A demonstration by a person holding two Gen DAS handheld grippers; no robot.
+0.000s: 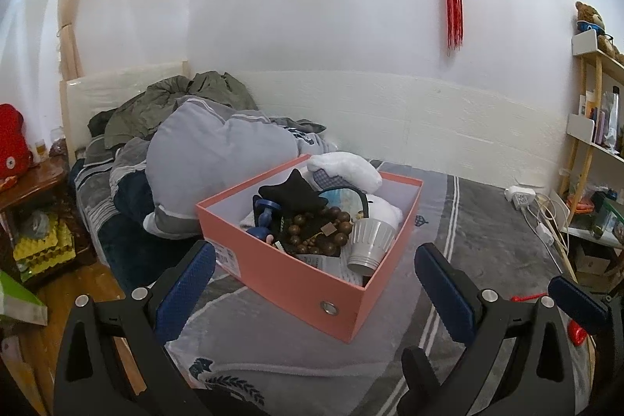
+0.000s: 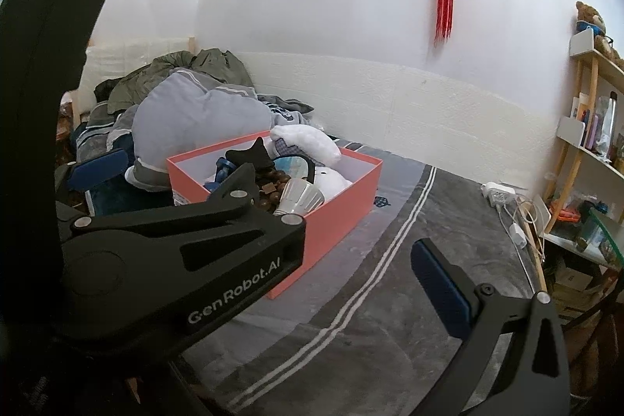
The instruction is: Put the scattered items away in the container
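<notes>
A salmon-pink box [image 1: 280,271] [image 2: 331,221] stands on the grey bed blanket. Inside lie wooden beads [image 1: 319,229], a grey and white bulb [image 1: 370,240] [image 2: 300,197], a blue dumbbell-shaped piece [image 1: 265,217], a black star-shaped pouch [image 1: 292,193] and a white plush [image 1: 347,170]. My left gripper [image 1: 315,250] is open just in front of the box, holding nothing. In the right wrist view its black body [image 2: 175,252] hides the right gripper's left finger. My right gripper [image 2: 312,246] is to the right of the box, its visible finger [image 2: 436,275] set wide with nothing on its pad.
Rumpled bedding and a grey pillow [image 1: 206,151] pile up behind the box at the headboard. A wooden nightstand [image 1: 31,182] is at the left. A shelf unit [image 1: 596,143] and a power strip with cables [image 1: 522,197] are at the right.
</notes>
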